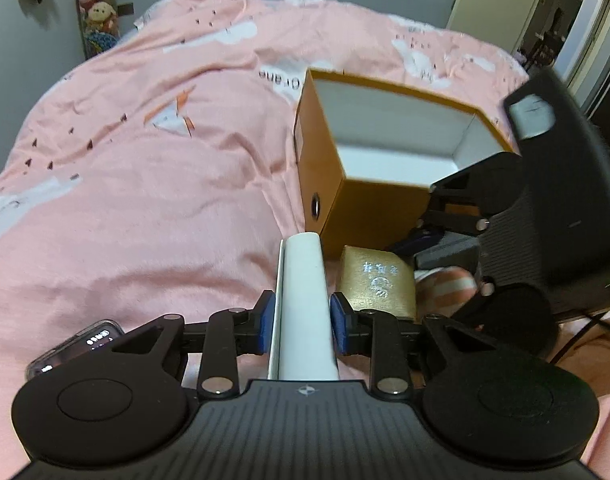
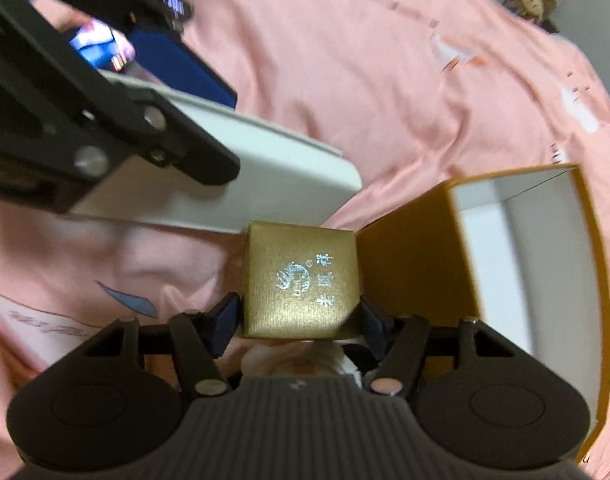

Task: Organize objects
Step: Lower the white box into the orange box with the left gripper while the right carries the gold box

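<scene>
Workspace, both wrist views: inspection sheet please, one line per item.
Surface: bed with pink printed duvet, wrinkled.
Job's things: open orange box with white interior, empty as far as visible; white flat box; small gold box with silver logo.
Clutter: phone with lit screen on the duvet; pink striped item and dark items beside the orange box, unclear what.
Grippers: left gripper, jaws shut on the white flat box; right gripper, jaws shut on the small gold box.
Cables: dark cable at right edge, blurred.
Surroundings: grey wall, hanging plush toys, open doorway.
</scene>
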`<state>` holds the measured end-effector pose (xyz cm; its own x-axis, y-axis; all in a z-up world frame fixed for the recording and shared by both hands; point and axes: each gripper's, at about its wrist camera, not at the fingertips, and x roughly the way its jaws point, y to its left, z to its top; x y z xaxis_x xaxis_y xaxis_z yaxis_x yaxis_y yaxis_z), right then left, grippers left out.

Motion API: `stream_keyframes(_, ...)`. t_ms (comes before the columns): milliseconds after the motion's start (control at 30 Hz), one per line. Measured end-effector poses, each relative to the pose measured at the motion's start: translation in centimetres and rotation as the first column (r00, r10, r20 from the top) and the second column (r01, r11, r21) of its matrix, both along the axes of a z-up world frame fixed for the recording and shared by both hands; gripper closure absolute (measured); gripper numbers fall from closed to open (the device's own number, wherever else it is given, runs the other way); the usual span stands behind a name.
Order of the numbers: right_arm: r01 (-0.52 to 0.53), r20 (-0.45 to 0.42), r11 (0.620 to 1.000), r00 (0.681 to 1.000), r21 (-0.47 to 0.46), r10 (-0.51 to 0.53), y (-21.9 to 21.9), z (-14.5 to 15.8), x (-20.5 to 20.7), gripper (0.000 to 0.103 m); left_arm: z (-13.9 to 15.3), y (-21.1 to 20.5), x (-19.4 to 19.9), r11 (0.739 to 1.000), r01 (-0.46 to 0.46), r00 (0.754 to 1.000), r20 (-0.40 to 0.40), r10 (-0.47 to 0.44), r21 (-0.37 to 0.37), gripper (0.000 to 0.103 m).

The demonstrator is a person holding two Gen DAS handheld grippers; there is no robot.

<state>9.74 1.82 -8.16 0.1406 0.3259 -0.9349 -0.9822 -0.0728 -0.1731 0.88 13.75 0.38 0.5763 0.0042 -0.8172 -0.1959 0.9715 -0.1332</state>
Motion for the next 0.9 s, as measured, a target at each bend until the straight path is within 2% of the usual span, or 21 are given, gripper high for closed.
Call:
stream_keyframes(167, 0.027, 0.018, 0.995, 0.999, 0.093, -0.028, -1.8, 4.2, 1.1, 0.038, 2.8, -0.6, -0.4, 1.0, 0.017, 0.997, 0.07, -0.018, 0.021, 0.07)
stream_keyframes(200, 0.037, 0.022, 0.993, 0.999, 0.111, -0.04, -1.3, 5.9, 1.9, 0.038, 3.5, -0.8, -0.2, 0.999, 0.025, 0.996, 0.086, -0.027, 0.029, 0.07)
stream_keyframes(233, 0.048, 0.025, 0.991, 0.998, 0.128, -0.052, -1.6, 6.1, 1.3, 0.038, 4.1, -1.1, 0.0, 0.999, 0.035, 0.994, 0.102, -0.039, 0.039, 0.07)
stream_keyframes(300, 0.074, 0.036, 0.984, 0.996, 0.162, -0.081, -2.9, 8.6, 1.5, 0.038, 5.3, -1.6, 0.7, 0.997, 0.054, 0.99, 0.129, -0.061, 0.063, 0.07)
stream_keyframes(467, 0.162, 0.092, 0.964, 0.978, 0.209, -0.185, -5.7, 11.3, 3.2, 0.038, 7.6, -3.0, 3.8, 0.987, 0.102, 0.971, 0.202, -0.126, 0.126, 0.07)
stream_keyframes(567, 0.247, 0.102, 0.944, 0.956, 0.218, -0.274, -6.8, 11.5, 6.1, 0.038, 8.0, -4.1, 7.0, 0.977, 0.13, 0.961, 0.222, -0.167, 0.171, 0.07)
stream_keyframes(667, 0.357, 0.082, 0.909, 0.921, 0.215, -0.381, -7.2, 10.1, 9.6, 0.038, 7.1, -5.3, 10.9, 0.961, 0.149, 0.957, 0.21, -0.2, 0.233, 0.07)
stream_keyframes(833, 0.49, 0.02, 0.853, 0.865, 0.18, -0.502, -8.6, 7.9, 14.0, 0.038, 3.2, -7.0, 17.0, 0.931, 0.177, 0.97, 0.106, -0.22, 0.319, 0.07)
stream_keyframes(900, 0.516, -0.005, 0.842, 0.853, 0.156, -0.522, -7.5, 6.0, 15.7, 0.038, 1.2, -7.9, 18.8, 0.908, 0.21, 0.969, 0.047, -0.243, 0.364, 0.07)
